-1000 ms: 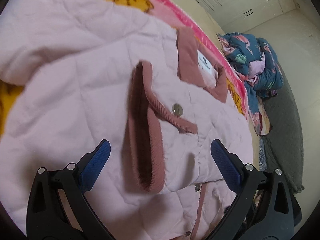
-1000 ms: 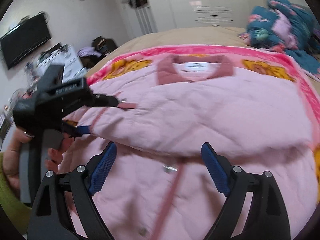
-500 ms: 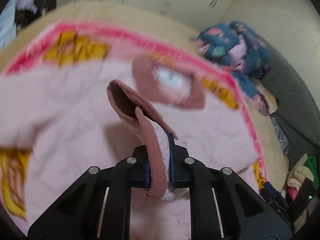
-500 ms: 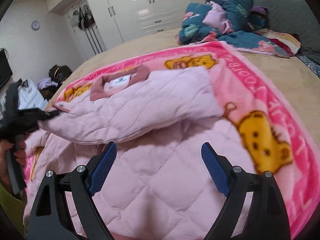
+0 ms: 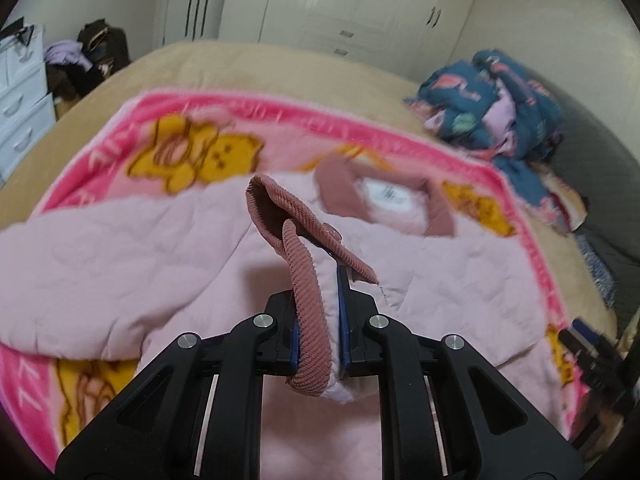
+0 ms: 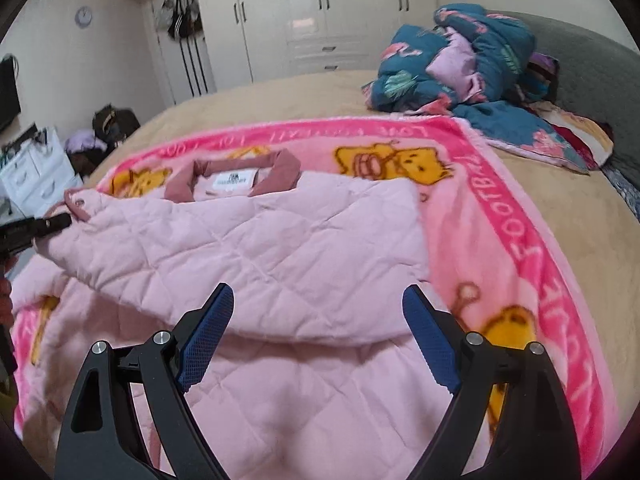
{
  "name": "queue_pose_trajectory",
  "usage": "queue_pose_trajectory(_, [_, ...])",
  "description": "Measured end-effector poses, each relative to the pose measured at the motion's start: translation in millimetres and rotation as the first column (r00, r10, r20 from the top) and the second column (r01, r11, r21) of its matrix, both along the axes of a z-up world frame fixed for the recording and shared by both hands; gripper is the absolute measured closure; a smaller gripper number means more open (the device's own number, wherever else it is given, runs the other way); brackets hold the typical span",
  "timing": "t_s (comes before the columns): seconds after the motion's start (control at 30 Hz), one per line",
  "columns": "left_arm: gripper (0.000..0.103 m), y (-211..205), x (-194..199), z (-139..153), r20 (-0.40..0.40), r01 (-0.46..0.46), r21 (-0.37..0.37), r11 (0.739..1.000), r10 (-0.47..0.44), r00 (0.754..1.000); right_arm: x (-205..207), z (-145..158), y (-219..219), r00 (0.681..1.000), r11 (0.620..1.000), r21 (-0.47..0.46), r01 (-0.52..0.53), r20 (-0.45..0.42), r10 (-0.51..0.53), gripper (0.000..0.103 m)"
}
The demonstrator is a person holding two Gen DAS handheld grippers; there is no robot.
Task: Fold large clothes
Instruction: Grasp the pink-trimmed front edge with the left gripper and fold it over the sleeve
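**A:** So what are the tongs doing right now? Left gripper [image 5: 319, 312] looks clamped tight to me.

**B:** Yep, its jaws are pinched together on the ribbed dusty-rose cuff [image 5: 308, 280] of the pink quilted jacket [image 5: 120, 264]. The cuff loops up and away from the fingertips, with a snap button on it, and the sleeve hangs from there back down to the rest of the jacket.

**A:** And the right gripper [image 6: 318, 336]?

**B:** Jaws spread wide, nothing between them. It's hovering over the jacket body, blue pads [image 6: 204, 336] clear of the fabric. Straight ahead of it a sleeve lies folded across the chest, and off to its far left you can see the left gripper holding that cuff.

**A:** Where's the jacket sitting overall?

**B:** Spread flat on a pink cartoon blanket [image 6: 520, 216] on the bed [image 6: 280, 96], collar [image 6: 236, 172] pointing away from both tongs. Beyond the blanket, to the right, there's a teal floral duvet heap [image 6: 460, 60], and white wardrobes [image 6: 320, 12] behind.
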State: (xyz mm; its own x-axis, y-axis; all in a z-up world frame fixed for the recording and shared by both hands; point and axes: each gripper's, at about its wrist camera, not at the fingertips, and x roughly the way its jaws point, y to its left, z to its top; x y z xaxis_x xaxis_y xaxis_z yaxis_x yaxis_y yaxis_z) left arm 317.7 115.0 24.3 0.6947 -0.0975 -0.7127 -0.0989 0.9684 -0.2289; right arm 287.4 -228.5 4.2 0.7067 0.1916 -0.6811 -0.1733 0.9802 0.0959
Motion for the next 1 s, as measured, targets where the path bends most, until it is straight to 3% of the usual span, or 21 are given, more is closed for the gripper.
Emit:
queue_pose_trajectory(0.33, [0.093,13,3,-56,-0.115,-0.019,0.062,0.998,0.026,0.993,55,-42,25,0.991,0.997,-0.065,-0.031,-0.134,0.022,0.017])
queue_pose_trajectory(0.5, [0.079,13,6,-69,-0.143,-0.023,0.077,0.997,0.034,0.989,67,-76,15,0.977,0.998,-0.056,0.01,-0.211,-0.022,0.017])
queue_pose_trajectory(0.63, [0.072,14,2,-64,-0.16,-0.035,0.085,0.996,0.049,0.986,62,-70,13,0.979,0.999,-0.041,0.017,-0.202,-0.025,0.017])
queue_pose_trajectory(0.73, [0.06,14,-4,-54,-0.155,-0.033,0.103,0.994,0.049,0.987,49,-53,9,0.985,1.0,0.016,0.01,-0.173,-0.007,0.016])
queue_pose_trajectory(0.83, [0.052,17,-11,-45,-0.16,-0.038,0.071,0.997,0.049,0.986,31,-35,12,0.991,0.999,0.045,-0.005,-0.131,0.011,0.009])
queue_pose_trajectory(1.0, [0.018,21,-28,-27,-0.143,-0.055,0.03,0.998,0.058,0.988,5,-11,18,0.995,0.994,0.111,-0.004,-0.097,0.015,0.004])
